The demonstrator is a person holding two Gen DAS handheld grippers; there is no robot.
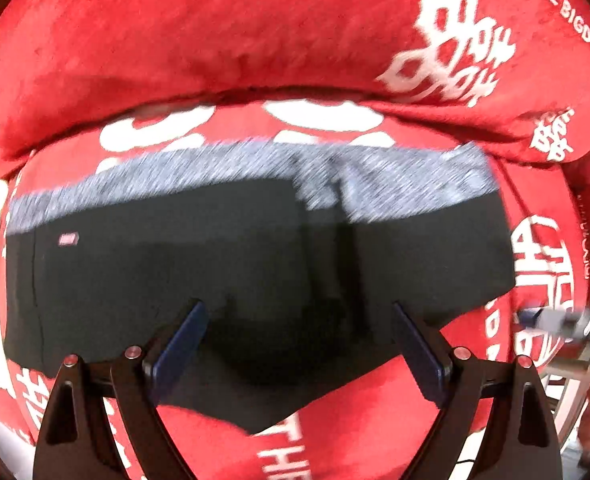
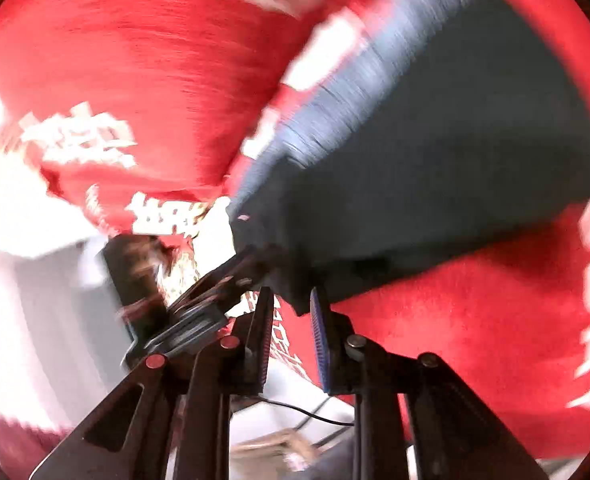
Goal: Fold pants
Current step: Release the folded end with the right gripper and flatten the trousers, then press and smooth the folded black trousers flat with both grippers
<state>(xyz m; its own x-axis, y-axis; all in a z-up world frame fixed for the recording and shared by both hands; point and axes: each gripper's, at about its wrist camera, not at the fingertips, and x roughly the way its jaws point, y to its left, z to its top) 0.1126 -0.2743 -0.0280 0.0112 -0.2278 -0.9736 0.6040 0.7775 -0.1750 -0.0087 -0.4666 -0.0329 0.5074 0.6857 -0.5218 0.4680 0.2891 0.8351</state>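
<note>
Black pants [image 1: 223, 272] with a grey heathered waistband [image 1: 231, 176] lie spread on a red bed cover. My left gripper [image 1: 299, 320] is open, its blue-padded fingers wide apart just above the pants' near edge. In the right wrist view the same pants [image 2: 435, 184] stretch up to the right. My right gripper [image 2: 293, 300] has its jaws a small gap apart, with a corner of the black cloth [image 2: 295, 276] at the fingertips. The view is blurred and I cannot tell if it grips the cloth.
A red cover with white lettering [image 1: 375, 420] lies under the pants. A red pillow [image 1: 215, 40] lies behind the waistband. The other gripper [image 2: 199, 300] shows at the left of the right wrist view. The bed edge and floor [image 2: 35, 300] are at the lower left.
</note>
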